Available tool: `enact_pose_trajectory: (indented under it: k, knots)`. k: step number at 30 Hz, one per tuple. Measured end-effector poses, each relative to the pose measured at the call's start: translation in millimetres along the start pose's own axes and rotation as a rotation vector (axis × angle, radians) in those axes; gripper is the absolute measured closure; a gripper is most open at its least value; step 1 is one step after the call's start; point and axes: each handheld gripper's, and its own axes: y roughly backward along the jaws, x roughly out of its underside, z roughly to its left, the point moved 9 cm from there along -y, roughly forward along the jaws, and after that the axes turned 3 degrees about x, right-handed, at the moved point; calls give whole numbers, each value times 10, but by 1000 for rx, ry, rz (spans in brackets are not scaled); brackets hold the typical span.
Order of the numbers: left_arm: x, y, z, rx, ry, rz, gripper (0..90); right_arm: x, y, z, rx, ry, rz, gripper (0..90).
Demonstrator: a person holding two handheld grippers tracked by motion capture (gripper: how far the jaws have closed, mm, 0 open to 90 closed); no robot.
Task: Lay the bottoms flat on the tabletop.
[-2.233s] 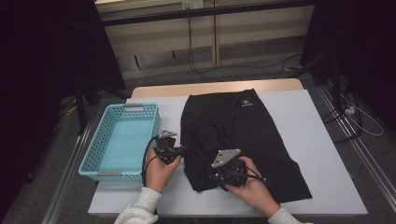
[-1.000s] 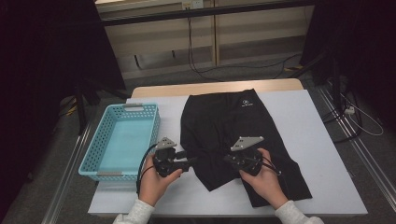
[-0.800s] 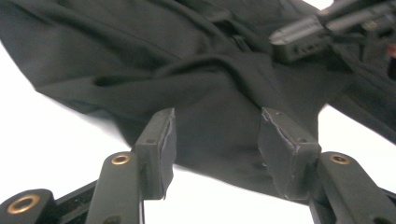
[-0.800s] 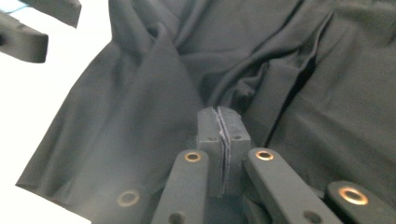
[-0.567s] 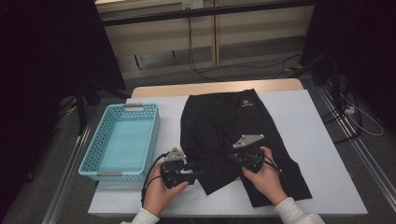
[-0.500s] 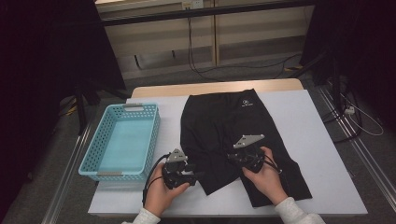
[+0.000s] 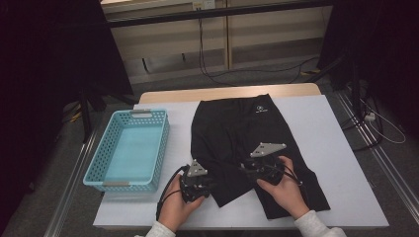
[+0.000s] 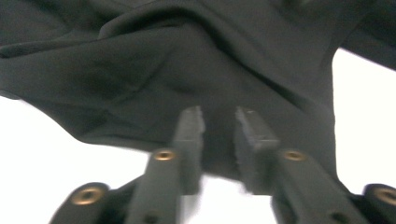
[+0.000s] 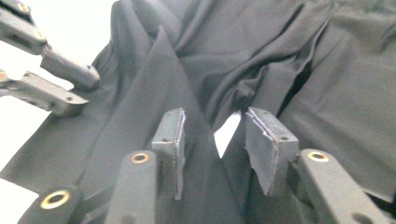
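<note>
Left gripper (image 8: pixel 219 126), jaws just closing around the shorts' (image 7: pixel 237 133) near hem directly ahead; right gripper (image 9: pixel 212 140), jaws just opening, released above leg fabric.

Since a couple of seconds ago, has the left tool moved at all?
Yes. The left tool has drifted toward the near table edge and rightward, away from the blue basket; its jaws have just been closing over the black shorts hem.

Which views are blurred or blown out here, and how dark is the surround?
High view: sharp, dark surround, evenly lit white table and turquoise plastic basket. Left gripper view: motion-blurred, table overexposed, left gripper jaws soft against the black fabric shorts. Right gripper view: table blown out, right gripper pads fairly crisp.
</note>
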Motion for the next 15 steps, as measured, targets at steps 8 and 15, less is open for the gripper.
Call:
enact_pose_trajectory:
  k: [8, 15]
  knots:
    - [3, -5, -29, 21, 23, 16, 900, -1, 106, -45, 5, -21, -28, 544]
    - [11, 21, -53, 40, 33, 34, 900, 9, 111, -41, 0, -32, -25, 511]
